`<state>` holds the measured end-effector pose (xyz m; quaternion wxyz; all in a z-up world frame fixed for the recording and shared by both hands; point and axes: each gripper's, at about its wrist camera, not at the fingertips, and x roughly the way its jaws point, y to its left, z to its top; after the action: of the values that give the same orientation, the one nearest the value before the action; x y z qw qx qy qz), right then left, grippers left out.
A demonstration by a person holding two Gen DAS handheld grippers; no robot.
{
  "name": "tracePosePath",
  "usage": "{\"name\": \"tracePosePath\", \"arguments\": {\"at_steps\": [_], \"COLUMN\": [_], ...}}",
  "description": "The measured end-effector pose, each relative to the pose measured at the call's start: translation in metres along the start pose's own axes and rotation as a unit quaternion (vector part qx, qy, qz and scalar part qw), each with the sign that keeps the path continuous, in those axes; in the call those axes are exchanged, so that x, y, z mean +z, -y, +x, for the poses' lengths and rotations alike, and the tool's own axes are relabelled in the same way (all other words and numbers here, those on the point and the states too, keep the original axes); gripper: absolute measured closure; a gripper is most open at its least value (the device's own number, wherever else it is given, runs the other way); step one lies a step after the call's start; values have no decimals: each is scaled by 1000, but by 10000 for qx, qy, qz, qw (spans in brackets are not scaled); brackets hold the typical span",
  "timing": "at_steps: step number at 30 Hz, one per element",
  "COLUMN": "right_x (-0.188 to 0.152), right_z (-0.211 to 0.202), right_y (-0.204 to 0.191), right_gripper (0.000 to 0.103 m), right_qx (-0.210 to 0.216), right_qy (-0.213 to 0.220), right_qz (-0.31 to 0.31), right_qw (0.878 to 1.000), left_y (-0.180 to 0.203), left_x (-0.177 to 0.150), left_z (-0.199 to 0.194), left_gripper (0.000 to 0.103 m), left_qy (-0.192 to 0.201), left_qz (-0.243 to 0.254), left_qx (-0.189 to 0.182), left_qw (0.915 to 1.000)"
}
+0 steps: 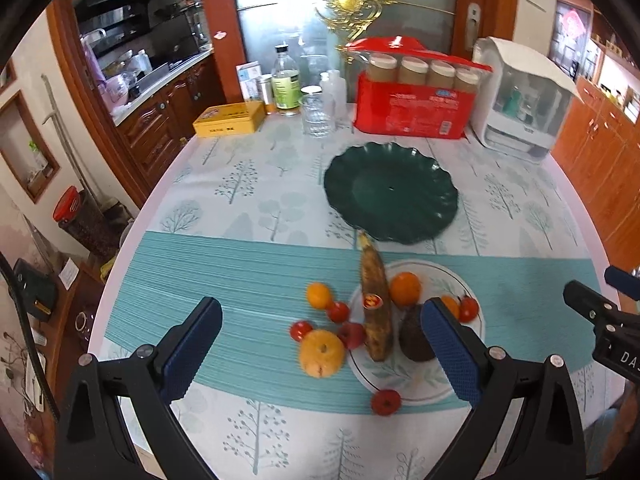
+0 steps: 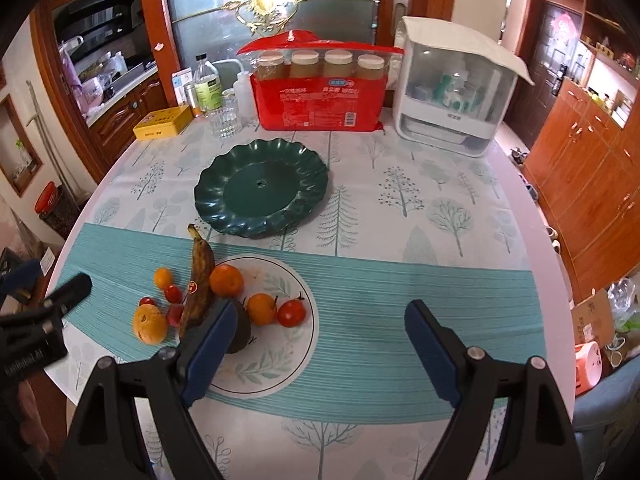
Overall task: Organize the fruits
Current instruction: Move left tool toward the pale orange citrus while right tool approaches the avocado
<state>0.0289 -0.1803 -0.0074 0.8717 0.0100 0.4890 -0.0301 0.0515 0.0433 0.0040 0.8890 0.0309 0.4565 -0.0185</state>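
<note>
A dark green scalloped plate [image 1: 390, 192] [image 2: 262, 188] sits bare at mid-table. Nearer, a white leaf-patterned plate [image 1: 404, 376] [image 2: 276, 360] carries an overripe banana [image 1: 374, 312] [image 2: 198, 280], oranges [image 1: 405, 289] [image 2: 227, 280], a dark avocado [image 1: 414, 338] [image 2: 242, 334] and a small tomato [image 2: 291, 312]. A big orange [image 1: 322, 354] [image 2: 149, 324], a small one [image 1: 319, 295] and several tomatoes lie on the cloth beside it. My left gripper [image 1: 322, 356] hangs open above this fruit, holding nothing. My right gripper [image 2: 320, 344] is open over the plate's right side, also bare.
Along the table's far edge stand a red package of jars [image 2: 320, 88], a white lidded box [image 2: 452, 84], a drinking glass [image 1: 318, 114], bottles and a yellow tin [image 1: 229, 119]. Wooden cabinets line the right side; the table edge curves away on the left.
</note>
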Motion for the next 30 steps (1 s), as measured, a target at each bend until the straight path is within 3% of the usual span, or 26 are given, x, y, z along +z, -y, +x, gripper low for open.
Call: {"name": "tracePosePath", "arguments": {"at_steps": [7,13,18,30], "right_x": [5,-9,-22,-32], "right_z": [31,61,87,139], "right_y": [1,-19,-39,-59], "right_gripper": [34,35,35,35], "right_qx": [230,714,1076,1550], "right_qy": [-380,-819,-1150,-1681], "right_qz": [-68,-298,-420,20], "right_qw": [9990,9936,9866,9735], "left_y": [-28,-37,-31,-34], "left_x": [2,-15,-39,-55], "left_z": [26,72,114,167], "left_gripper": [4,4,14,38], "left_qy": [-145,-711,-1286,-1858], "left_qz": [-299,-359,-270,-528], "left_qx": [0,-102,-263,-827], "left_qw": [9994,9968,9910,9777]}}
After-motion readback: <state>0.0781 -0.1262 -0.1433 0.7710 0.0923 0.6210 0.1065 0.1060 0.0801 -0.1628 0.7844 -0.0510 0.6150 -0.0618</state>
